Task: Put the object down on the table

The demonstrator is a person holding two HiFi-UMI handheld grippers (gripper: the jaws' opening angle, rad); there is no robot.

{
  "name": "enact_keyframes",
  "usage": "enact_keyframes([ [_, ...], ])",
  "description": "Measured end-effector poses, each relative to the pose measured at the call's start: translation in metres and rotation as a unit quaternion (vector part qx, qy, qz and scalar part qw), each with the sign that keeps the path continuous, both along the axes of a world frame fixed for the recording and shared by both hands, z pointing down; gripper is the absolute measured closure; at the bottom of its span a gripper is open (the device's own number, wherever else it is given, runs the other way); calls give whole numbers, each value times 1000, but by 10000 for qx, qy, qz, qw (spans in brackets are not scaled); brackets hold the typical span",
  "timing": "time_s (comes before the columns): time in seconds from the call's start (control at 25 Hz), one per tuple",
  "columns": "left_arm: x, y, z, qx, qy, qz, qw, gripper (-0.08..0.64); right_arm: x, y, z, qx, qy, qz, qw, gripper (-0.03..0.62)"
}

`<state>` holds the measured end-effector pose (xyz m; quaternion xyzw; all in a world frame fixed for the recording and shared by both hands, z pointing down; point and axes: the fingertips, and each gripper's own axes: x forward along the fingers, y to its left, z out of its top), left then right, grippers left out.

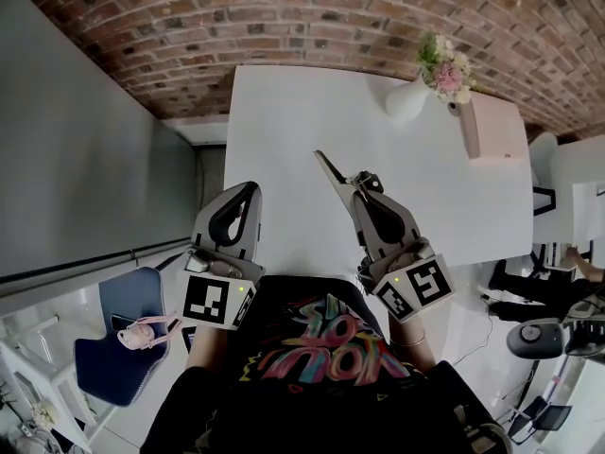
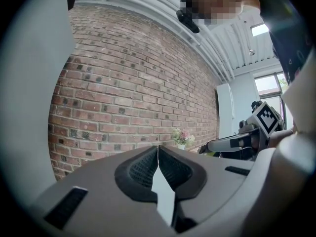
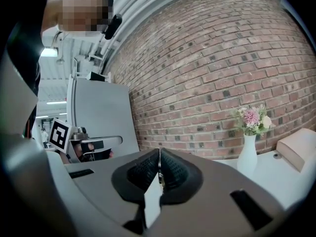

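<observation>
A plain white rectangular desk (image 1: 312,130) carries only a few things, all gathered at its far right corner. The landmark there is a white, narrow-necked ceramic vase (image 1: 408,97) standing upright on the desk, with a small bunch of pink and cream flowers (image 1: 444,64) in it. Just to the right of the vase lies a pale pink rectangular box (image 1: 493,129), flat on the desk near its right edge. Between the vase and the box sits a small round item (image 1: 454,108), too small to identify. The desk surface left of and nearer than the vase is bare white.
</observation>
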<state>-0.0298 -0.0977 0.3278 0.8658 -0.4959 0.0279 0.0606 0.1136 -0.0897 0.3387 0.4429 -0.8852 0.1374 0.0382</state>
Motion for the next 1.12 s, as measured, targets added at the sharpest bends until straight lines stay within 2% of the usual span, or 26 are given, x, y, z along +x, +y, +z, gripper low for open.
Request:
enact_keyframes([
  [0.4,2,-1,17,-188,-24,0,9998,535,7,-7,22,-229,-48,75,9997,569],
  [0.64,2,-2,29,-316,-26,-30,9995,534,13,-15,50,-647,-213,53,9977,569],
  [1.12,12,-6,46,-484,-15,86,9988,535,-6,-21,114,-1546,-407,-253,9868,569],
])
